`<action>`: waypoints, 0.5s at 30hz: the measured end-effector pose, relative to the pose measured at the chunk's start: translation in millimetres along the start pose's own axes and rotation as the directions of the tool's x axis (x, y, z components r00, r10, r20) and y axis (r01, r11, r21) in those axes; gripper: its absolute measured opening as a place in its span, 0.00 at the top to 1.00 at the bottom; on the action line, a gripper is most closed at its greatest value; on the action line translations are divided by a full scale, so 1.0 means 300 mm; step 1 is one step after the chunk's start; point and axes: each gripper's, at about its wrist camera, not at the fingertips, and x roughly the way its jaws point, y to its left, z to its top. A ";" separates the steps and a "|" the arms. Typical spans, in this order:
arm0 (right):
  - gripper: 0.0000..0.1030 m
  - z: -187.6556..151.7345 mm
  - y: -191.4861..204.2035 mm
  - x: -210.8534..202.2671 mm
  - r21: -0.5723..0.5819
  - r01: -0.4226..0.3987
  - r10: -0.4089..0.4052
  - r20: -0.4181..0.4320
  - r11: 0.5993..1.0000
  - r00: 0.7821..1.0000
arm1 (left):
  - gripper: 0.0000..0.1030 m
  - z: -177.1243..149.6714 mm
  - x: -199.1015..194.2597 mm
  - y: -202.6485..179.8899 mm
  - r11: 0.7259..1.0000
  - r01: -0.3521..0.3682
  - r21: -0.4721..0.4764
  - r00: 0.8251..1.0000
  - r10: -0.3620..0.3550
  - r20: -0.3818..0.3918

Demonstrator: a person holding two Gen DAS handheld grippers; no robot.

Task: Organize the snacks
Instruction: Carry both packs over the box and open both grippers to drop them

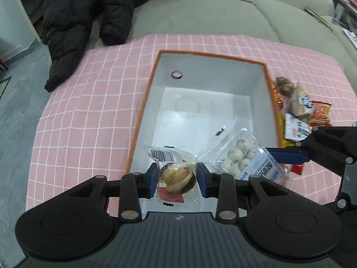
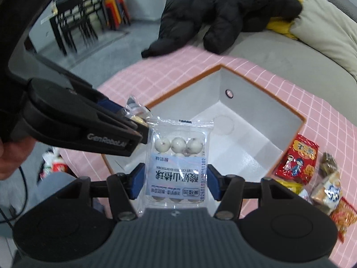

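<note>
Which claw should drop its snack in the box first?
Probably the right claw. Its pack of white balls hangs over the open box floor, while the left claw holds its wrapped pastry nearer the box's front edge.

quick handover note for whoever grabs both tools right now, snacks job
Left tool: shut on a clear-wrapped pastry, held over the near edge of the orange-rimmed box.
Right tool: shut on the pack of white yogurt balls, also over the box's near end.
Done: nothing lies in the box yet; both packs are still gripped.
Left: release both into the box, then fetch the loose snack pile on the pink checked cloth to the box's right.
</note>
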 end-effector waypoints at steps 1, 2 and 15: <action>0.46 0.003 0.001 0.022 -0.013 0.009 -0.009 -0.012 1.000 1.000 | 0.61 -0.001 0.013 0.010 1.000 0.003 -0.018 1.000 -0.003 -0.003; 0.46 0.007 0.003 0.041 -0.025 0.019 -0.020 -0.022 1.000 1.000 | 0.61 0.000 0.020 0.020 0.999 0.010 -0.031 1.000 -0.010 -0.007; 0.46 -0.003 0.007 0.221 -0.155 0.006 -0.036 -0.192 0.988 0.981 | 0.61 0.002 0.186 -0.002 0.988 -0.025 0.153 0.989 0.047 -0.142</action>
